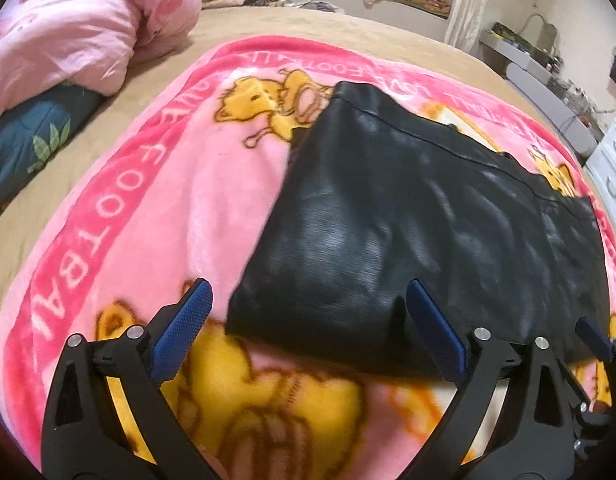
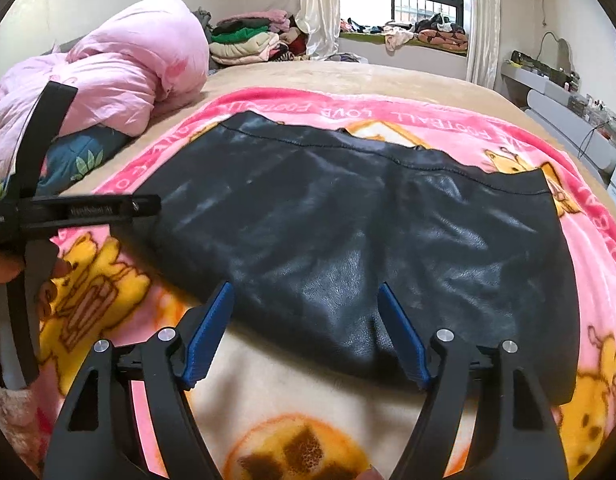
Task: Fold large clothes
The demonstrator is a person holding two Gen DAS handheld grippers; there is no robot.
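Note:
A black leather-look garment [image 1: 408, 216] lies folded flat on a pink cartoon blanket [image 1: 140, 208] on the bed. It also shows in the right wrist view [image 2: 348, 232]. My left gripper [image 1: 310, 292] is open and empty, its blue fingers straddling the garment's near left corner just above it. My right gripper [image 2: 306, 292] is open and empty over the garment's near edge. The left gripper's body [image 2: 68, 212] shows at the left of the right wrist view. A blue finger of the right gripper [image 1: 592, 336] shows at the right of the left wrist view.
A pink quilt [image 2: 120, 76] is bunched at the bed's far left over a dark leaf-print pillow [image 2: 84, 160]. Stacked clothes [image 2: 248, 40] lie beyond the bed by the window. A desk [image 2: 564, 100] and white drawers [image 1: 612, 168] stand at the right.

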